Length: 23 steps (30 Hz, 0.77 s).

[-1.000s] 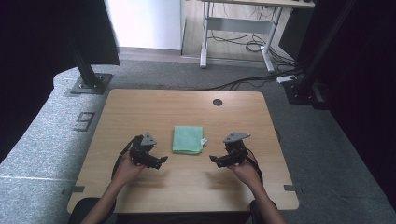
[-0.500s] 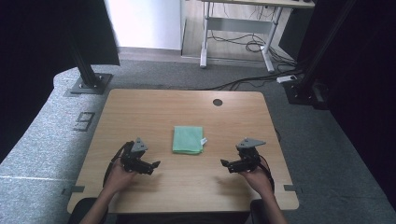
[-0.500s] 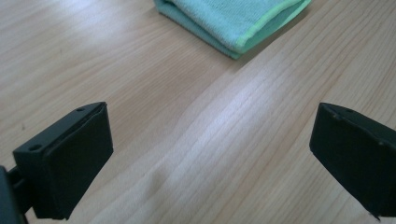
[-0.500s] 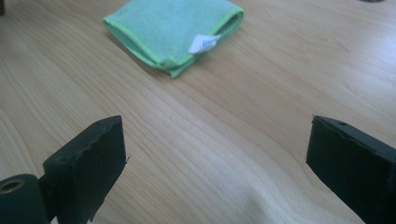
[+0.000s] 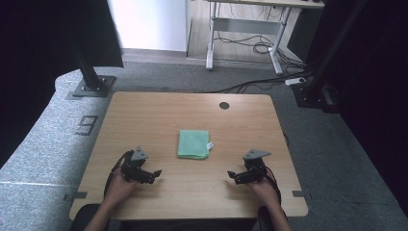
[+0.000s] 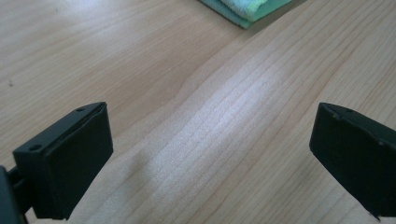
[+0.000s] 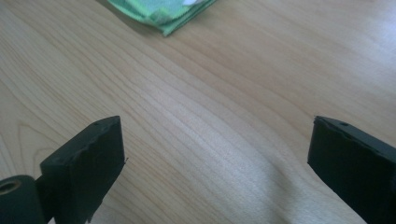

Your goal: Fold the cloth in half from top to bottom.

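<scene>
Folded green cloth (image 5: 194,144) on the desk (image 5: 144,115), left tool (image 5: 153,174) and right tool (image 5: 233,176) near its front corners, both with jaws apart, empty

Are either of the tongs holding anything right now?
No. Left tongs and right tongs are open over bare table, apart from the folded green cloth.

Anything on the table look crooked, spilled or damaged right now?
Nothing stands out. The folded green cloth lies flat and tidy near the middle of the wooden table, a small white tag at its right edge. The left claw and right claw are open and empty, each short of the cloth. No spill or damage shows.
</scene>
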Available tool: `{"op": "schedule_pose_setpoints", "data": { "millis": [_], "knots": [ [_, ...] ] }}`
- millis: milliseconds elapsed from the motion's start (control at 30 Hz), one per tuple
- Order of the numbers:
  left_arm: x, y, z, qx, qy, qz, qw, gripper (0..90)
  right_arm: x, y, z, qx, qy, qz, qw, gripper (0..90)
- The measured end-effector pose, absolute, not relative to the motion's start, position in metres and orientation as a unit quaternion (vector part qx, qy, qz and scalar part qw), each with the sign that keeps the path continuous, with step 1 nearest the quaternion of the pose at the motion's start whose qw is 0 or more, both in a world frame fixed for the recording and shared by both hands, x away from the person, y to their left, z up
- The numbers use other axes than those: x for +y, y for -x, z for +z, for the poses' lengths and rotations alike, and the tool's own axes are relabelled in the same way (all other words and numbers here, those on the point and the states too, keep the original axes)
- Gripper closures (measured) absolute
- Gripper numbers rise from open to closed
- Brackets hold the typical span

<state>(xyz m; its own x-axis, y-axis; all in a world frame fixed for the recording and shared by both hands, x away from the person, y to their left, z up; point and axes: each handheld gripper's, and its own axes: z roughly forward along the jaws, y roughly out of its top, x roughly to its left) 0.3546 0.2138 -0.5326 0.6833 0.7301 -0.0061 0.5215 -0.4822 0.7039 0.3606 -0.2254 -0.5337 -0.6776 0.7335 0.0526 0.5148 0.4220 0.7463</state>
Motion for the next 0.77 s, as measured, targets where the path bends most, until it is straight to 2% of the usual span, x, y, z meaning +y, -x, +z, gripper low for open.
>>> {"op": "schedule_pose_setpoints", "data": {
  "millis": [333, 433, 767],
  "knots": [
    [0.206, -0.357, -0.549, 0.369, -0.86, 0.129, 0.329, 0.0, -0.215, -0.362, -0.553, 0.84, -0.375, 0.372, 0.128, 0.0],
    [0.204, -0.357, -0.549, 0.367, -0.861, 0.134, 0.325, 0.0, -0.21, -0.36, -0.557, 0.846, -0.365, 0.358, 0.151, 0.0],
    [0.204, -0.357, -0.549, 0.367, -0.861, 0.134, 0.325, 0.0, -0.209, -0.359, -0.557, 0.846, -0.365, 0.358, 0.151, 0.0]
  ]
}}
